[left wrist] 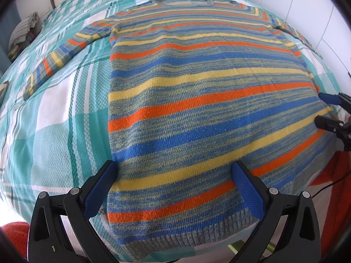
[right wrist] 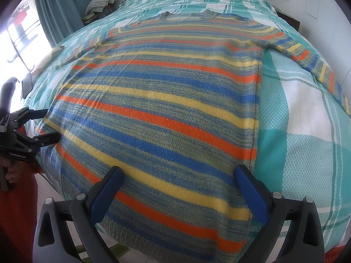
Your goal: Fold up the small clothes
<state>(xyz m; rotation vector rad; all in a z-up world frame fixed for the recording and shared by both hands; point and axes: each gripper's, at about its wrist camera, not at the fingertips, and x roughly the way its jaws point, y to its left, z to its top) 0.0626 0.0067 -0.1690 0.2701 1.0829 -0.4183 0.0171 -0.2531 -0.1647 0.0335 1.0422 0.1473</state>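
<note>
Sweater [left wrist: 197, 100] count: one, striped knit in blue, orange, yellow and grey-green, spread flat on one teal-and-white plaid bedspread [left wrist: 54, 120], neck at the far end, ribbed hem at the near edge. Two sleeves out sideways: left sleeve [left wrist: 63, 52] angled off the body's left, right sleeve [right wrist: 316, 63] running off to the right. Two grippers. Left gripper [left wrist: 175, 171] sits over the hem's left corner, fingers spread wide, nothing between them; left finger at the sweater's left side edge, right finger over the knit. Right gripper [right wrist: 178, 175] over the hem's right part, also spread wide, holding nothing; both fingers above the knit, sweater's right side edge just beside the right finger. One checked fabric bundle [right wrist: 103, 0] beyond the bed's far left corner, one teal curtain [right wrist: 57, 4] beside it.
</note>
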